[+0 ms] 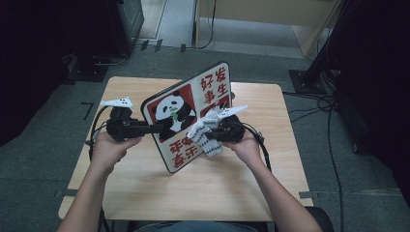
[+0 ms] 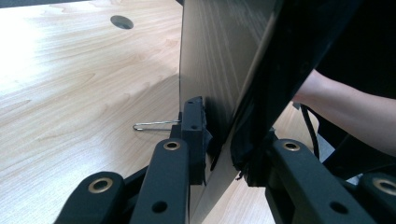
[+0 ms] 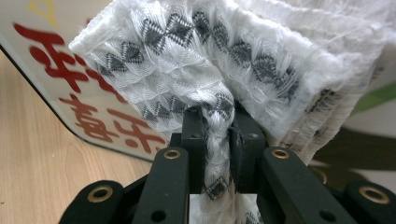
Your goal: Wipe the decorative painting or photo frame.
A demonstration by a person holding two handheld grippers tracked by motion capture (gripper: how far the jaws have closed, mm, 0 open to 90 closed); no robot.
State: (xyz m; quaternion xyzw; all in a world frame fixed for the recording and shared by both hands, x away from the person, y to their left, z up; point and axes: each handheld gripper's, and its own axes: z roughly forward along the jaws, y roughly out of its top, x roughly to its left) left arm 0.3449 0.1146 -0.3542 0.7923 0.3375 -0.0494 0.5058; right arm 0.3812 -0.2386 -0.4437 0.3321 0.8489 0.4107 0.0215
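tabletop [image 1: 193, 188]: bare wood | board [image 1: 186, 113]: panda picture, held tilted on edge above tabletop | cloth [image 1: 205, 135]: white, patterned, against board's face | left hand-held gripper [image 1: 157, 128]: pinching board's edge | right hand-held gripper [image 1: 212, 133]: pinching cloth

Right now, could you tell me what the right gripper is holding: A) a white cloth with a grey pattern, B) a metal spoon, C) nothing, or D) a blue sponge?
A: the right gripper has its jaws clamped on a white cloth woven with grey diamonds, held against the panda board.
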